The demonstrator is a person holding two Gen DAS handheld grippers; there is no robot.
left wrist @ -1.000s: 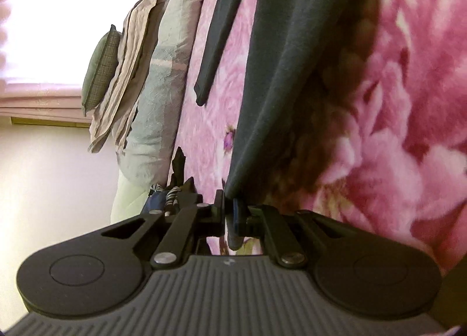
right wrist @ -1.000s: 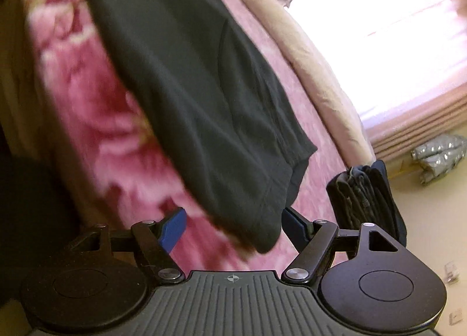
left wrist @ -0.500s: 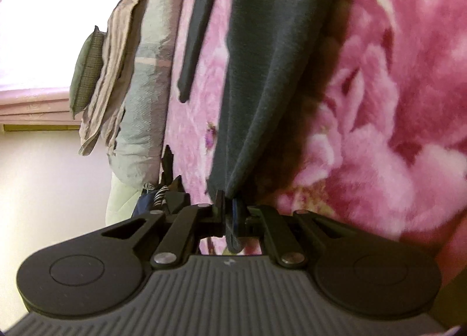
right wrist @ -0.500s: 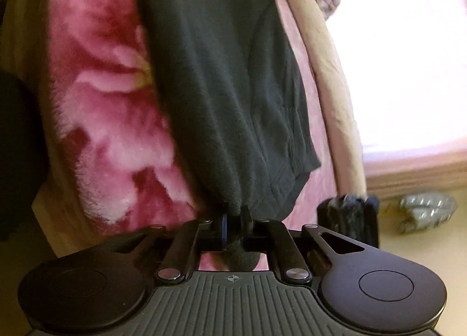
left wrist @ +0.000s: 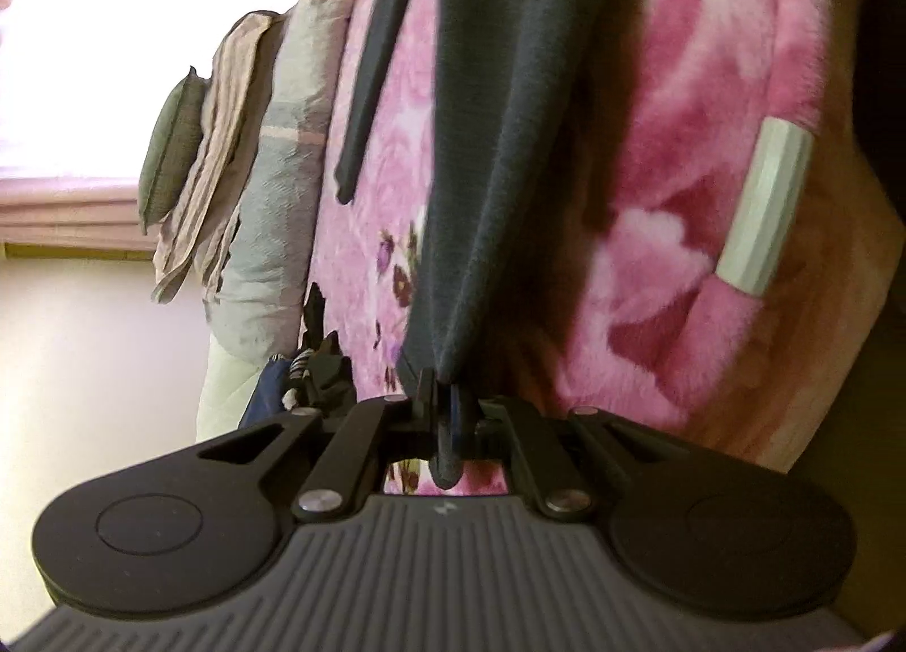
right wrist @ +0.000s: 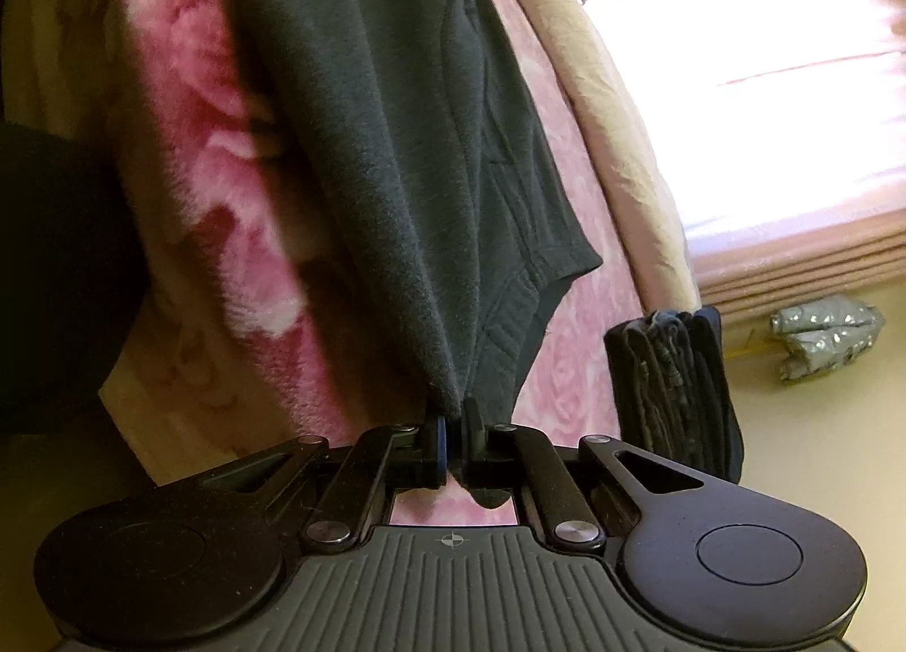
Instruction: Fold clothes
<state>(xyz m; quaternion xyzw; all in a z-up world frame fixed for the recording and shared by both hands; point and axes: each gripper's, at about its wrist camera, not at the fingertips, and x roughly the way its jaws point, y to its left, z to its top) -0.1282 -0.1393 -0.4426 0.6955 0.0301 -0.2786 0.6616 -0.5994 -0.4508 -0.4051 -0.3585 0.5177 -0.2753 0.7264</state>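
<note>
A dark grey garment (left wrist: 509, 114) stretches away from me over the pink flowered blanket (left wrist: 679, 199). My left gripper (left wrist: 444, 397) is shut on one of its corners, and a fold of cloth pokes out behind the jaws. In the right wrist view the same dark garment (right wrist: 396, 114) runs up from my right gripper (right wrist: 453, 420), which is shut on another corner beside a hemmed sleeve (right wrist: 538, 267). A narrow dark strip of the garment (left wrist: 374, 58) lies apart on the blanket.
Folded pale bedding and a green cushion (left wrist: 170, 142) are stacked along the blanket's far side by a bright window. A pile of folded dark clothes (right wrist: 674, 391) sits at the blanket's edge. A white tag (left wrist: 764, 205) is on the blanket. A silver bundle (right wrist: 821, 335) lies on the floor.
My right gripper went from open around the garment's corner to shut on it. Both grippers have since drawn the garment taut, and the views have shifted slightly.
</note>
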